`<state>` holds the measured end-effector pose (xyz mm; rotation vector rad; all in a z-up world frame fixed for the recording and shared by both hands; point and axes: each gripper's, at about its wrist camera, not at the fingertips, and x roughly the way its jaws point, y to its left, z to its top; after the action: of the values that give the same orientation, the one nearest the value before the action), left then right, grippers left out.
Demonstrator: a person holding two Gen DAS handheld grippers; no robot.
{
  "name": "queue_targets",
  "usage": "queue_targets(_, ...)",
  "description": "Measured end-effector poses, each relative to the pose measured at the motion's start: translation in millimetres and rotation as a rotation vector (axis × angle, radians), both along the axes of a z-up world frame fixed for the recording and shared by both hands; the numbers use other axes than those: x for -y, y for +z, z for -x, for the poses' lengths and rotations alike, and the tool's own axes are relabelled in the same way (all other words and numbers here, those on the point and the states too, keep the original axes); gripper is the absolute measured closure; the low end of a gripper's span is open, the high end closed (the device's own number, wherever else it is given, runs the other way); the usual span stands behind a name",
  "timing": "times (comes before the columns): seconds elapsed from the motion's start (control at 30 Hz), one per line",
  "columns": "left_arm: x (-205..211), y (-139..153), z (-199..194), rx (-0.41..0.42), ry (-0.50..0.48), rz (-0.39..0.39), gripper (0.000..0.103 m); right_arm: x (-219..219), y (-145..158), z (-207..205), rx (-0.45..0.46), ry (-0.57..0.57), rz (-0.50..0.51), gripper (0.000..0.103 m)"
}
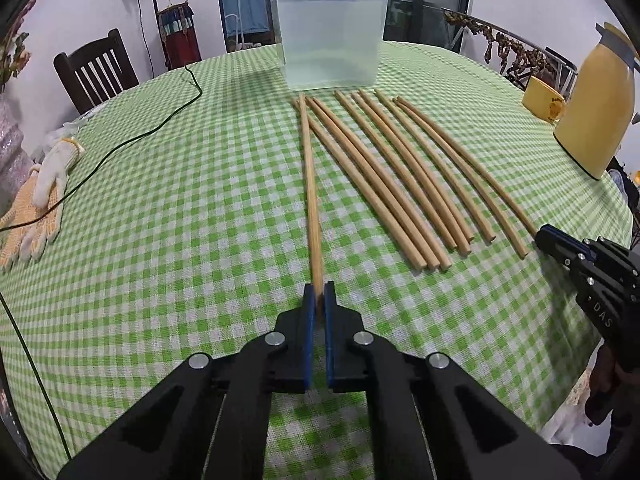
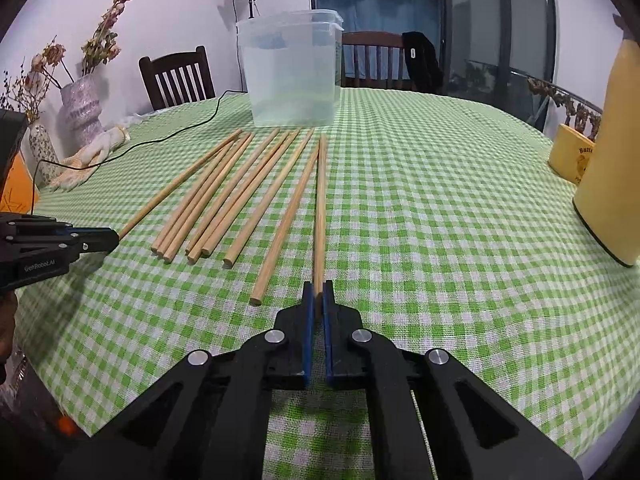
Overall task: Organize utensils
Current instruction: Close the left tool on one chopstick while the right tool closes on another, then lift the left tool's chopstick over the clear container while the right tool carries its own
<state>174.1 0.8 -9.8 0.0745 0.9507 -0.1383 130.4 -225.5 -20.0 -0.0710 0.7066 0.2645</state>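
Several long wooden chopsticks (image 1: 384, 176) lie side by side on the green checked tablecloth, pointing toward a clear plastic tub (image 1: 329, 28) at the far side. My left gripper (image 1: 319, 292) is shut on the near end of the leftmost chopstick (image 1: 310, 184). My right gripper (image 2: 318, 292) is shut on the near end of the rightmost chopstick (image 2: 320, 208). The tub (image 2: 292, 68) and the other chopsticks (image 2: 224, 200) show in the right wrist view too. Each gripper shows in the other's view, the right (image 1: 544, 236) and the left (image 2: 114, 236).
A yellow jug (image 1: 596, 100) and a yellow cup (image 1: 544, 98) stand at the right. White gloves (image 1: 44, 184) and a black cable (image 1: 160, 120) lie at the left. Wooden chairs (image 2: 178, 76) and a vase with dried flowers (image 2: 80, 108) stand beyond the table.
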Motion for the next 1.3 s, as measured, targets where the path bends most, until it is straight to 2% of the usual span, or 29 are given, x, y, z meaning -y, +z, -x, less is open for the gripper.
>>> queue_targets(0.47, -19, 44, 34, 0.142, 0.033, 0.042, 0.102, 6, 38, 18, 0.149, -0.019, 0.027, 0.099)
queue_targets(0.87, -24, 95, 81, 0.281, 0.033, 0.011, 0.102, 2, 68, 46, 0.249, 0.014, 0.026, 0.099)
queue_targets(1.03, -24, 110, 98, 0.32, 0.025, 0.03, 0.102, 0, 83, 57, 0.296, 0.033, 0.038, 0.099)
queue_targets(1.3, -26, 148, 92, 0.405, 0.0, 0.042, 0.102, 4, 116, 43, 0.32, 0.058, 0.009, 0.099)
